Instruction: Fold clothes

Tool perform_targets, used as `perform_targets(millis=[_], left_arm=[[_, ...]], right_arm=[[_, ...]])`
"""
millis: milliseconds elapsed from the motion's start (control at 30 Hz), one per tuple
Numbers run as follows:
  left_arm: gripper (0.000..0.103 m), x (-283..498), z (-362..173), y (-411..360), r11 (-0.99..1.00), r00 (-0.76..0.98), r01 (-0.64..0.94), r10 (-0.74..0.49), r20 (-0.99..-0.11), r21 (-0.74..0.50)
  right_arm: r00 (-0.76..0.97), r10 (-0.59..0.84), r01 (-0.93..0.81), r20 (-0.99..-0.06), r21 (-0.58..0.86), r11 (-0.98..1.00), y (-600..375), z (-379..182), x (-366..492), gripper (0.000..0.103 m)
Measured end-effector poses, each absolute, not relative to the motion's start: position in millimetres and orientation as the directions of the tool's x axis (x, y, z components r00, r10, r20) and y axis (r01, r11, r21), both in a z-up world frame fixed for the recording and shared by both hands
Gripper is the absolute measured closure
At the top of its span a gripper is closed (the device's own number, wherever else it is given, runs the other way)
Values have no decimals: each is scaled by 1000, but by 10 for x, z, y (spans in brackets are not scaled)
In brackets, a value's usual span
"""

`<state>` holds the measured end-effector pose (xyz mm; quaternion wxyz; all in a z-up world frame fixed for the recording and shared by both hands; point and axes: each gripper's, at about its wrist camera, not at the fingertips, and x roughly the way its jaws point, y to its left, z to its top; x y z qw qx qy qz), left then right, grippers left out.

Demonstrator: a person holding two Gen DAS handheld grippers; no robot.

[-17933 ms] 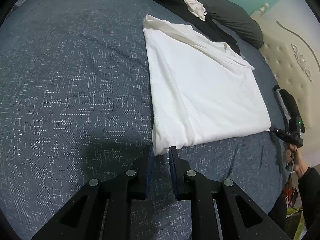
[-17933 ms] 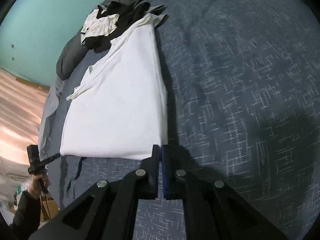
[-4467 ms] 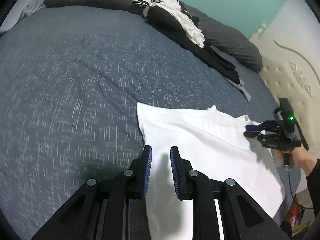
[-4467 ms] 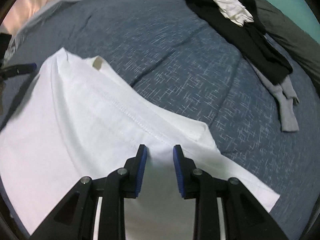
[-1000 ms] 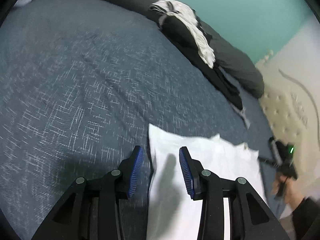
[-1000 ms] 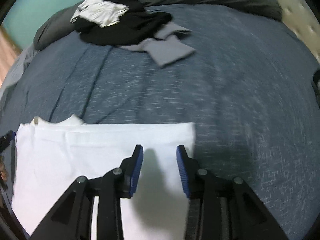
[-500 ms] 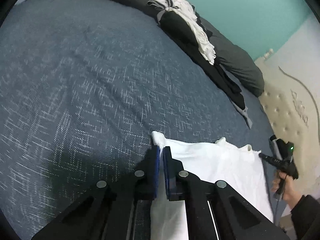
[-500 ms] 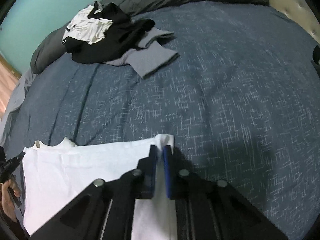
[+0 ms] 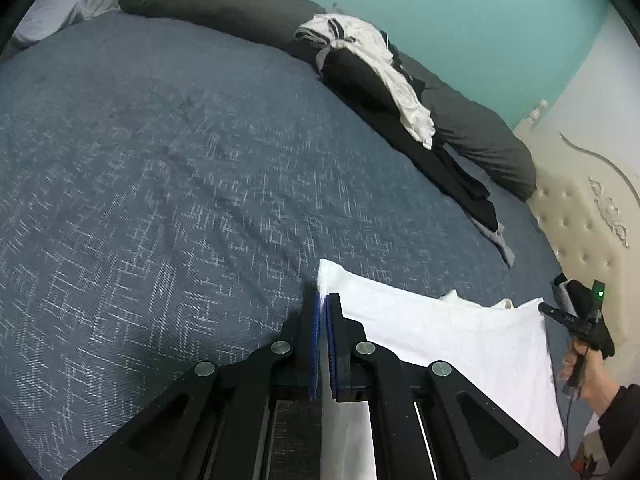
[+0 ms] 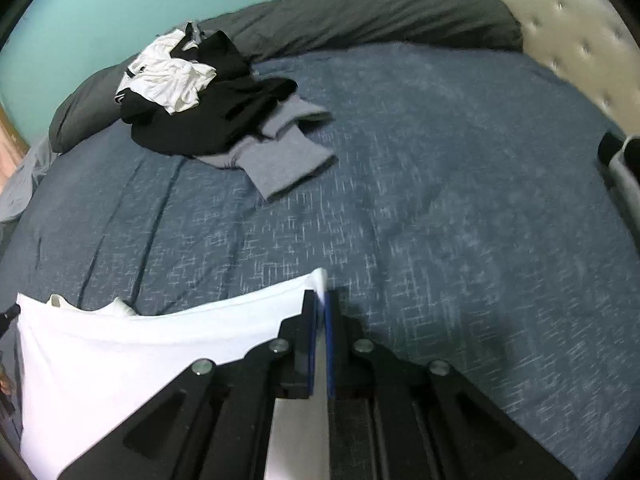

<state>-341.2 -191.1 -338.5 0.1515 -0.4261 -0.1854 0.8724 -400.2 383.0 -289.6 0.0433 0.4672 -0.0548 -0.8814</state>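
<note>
On the bed [image 9: 168, 168], I have both grippers' fingers clenched on the white shirt [image 9: 460, 340]: left gripper [image 9: 322, 300] and right gripper [image 10: 321, 298] each pinch 1 far corner, its long edge spanning between them.

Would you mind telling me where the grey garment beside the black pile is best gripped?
Take the grey garment at its free near corner, approaching low from the open blue bedspread side. That end lies flat and uncovered, while its far end is tucked under the black clothes.
</note>
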Motion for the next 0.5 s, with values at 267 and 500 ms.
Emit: perform_targets(millis=[267, 500], left_arm=[[97, -3500, -3626, -1921, -864, -527, -64, 454, -718, -500], [84, -3243, -3263, -2197, -891, -558, -33, 393, -731, -453]], right_arm=[[-482, -138, -24, -865, 171, -985, 3795, -3046, -4083, 99], [-489, -95, -17, -867, 118, -993, 3750, -2617, -3796, 77]])
